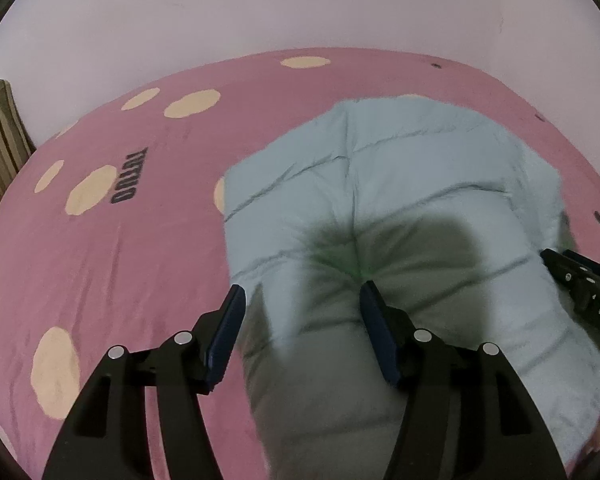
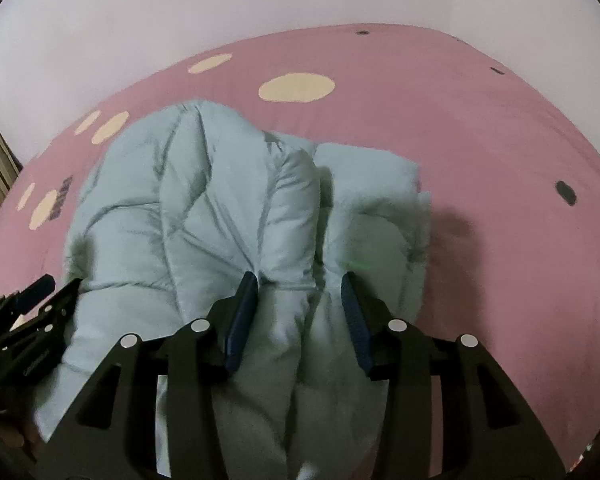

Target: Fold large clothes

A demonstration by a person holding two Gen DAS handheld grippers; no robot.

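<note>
We see the puffy jacket (image 2: 204,216) bundled on the pink bed (image 2: 480,140); the left gripper (image 1: 300,308) and right gripper (image 2: 298,294) straddle its folds with jaws apart, gripping nothing; the springy padding may unfold.

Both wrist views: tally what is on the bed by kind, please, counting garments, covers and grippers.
Pale blue quilted puffer jacket: 1
Pink bedsheet with cream spots: 1
Black two-finger grippers with blue pads: 2, the left gripper and the right gripper, each with open jaws over the jacket
Total: 4
</note>
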